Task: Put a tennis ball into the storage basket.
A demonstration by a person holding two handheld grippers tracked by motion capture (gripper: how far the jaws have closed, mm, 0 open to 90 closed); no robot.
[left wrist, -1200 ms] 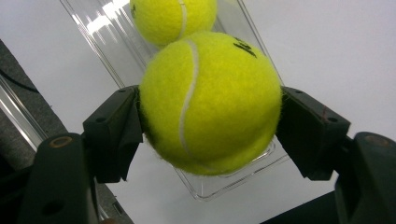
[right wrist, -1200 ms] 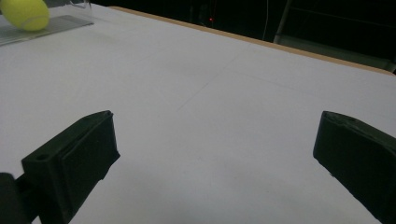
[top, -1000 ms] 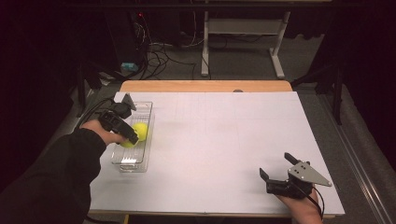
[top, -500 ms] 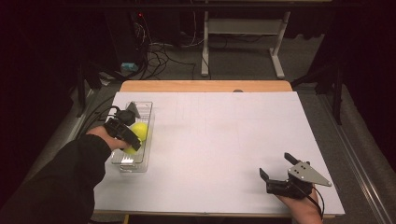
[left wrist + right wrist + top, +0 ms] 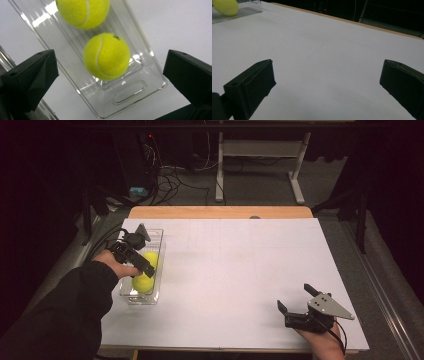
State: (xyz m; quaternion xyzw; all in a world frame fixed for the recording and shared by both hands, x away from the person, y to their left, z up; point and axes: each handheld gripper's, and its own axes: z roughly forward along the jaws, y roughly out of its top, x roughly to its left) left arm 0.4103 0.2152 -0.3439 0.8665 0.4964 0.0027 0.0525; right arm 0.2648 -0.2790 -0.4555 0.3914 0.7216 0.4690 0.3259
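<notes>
Two yellow tennis balls [image 5: 106,57] lying in clear plastic bin [image 5: 159,251] at left side of white table [image 5: 250,270], one nearer, one farther [image 5: 83,12]. Left gripper [image 5: 142,265] poised over bin, jaws just opened wide, nothing between the pads; nearer ball sits free on bin floor. Right gripper [image 5: 297,312] parked near right edge, jaws spread wide, empty.

Handling estimate: ball light, felt nap grippy, shell springy, not fragile. Best hold across widest girth, pads on opposite sides; off-centre pinch likely to squirt ball out. Bin thin, slick, light; liable to slide if nudged.
</notes>
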